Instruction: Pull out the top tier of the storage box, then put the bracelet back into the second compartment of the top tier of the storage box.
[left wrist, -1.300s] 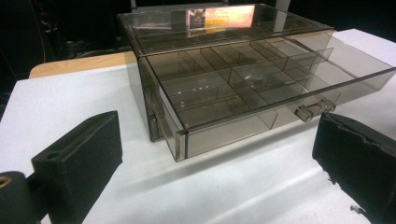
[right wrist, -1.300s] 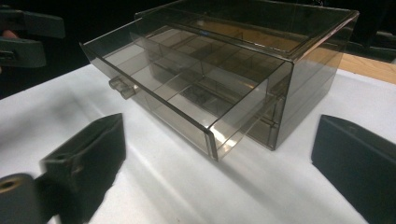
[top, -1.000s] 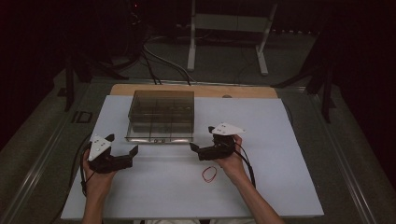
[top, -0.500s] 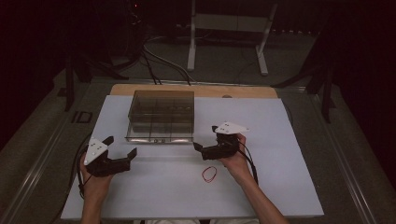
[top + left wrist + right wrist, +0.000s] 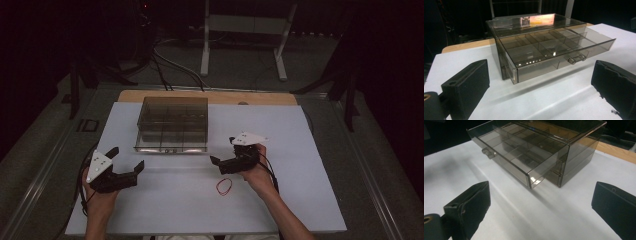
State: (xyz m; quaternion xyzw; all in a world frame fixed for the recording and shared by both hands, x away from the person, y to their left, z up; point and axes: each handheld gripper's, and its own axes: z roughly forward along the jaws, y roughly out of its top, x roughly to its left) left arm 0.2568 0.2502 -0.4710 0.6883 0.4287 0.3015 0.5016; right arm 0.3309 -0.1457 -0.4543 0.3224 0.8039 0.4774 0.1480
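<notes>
While both hands hover low over the white table [image 5: 300, 150], the red rubber band [image 5: 224, 186] lies loose just beside the right gripper [image 5: 224, 151], jaws spread wide and empty. Left gripper [image 5: 126, 159] gapes wide too, well apart. Beyond them, the smoky drawer box [image 5: 172, 122] sits with its drawer [image 5: 554, 53] pulled out.

Dim room; grey floor [image 5: 240, 65], white metal stand [image 5: 243, 30] behind.
</notes>
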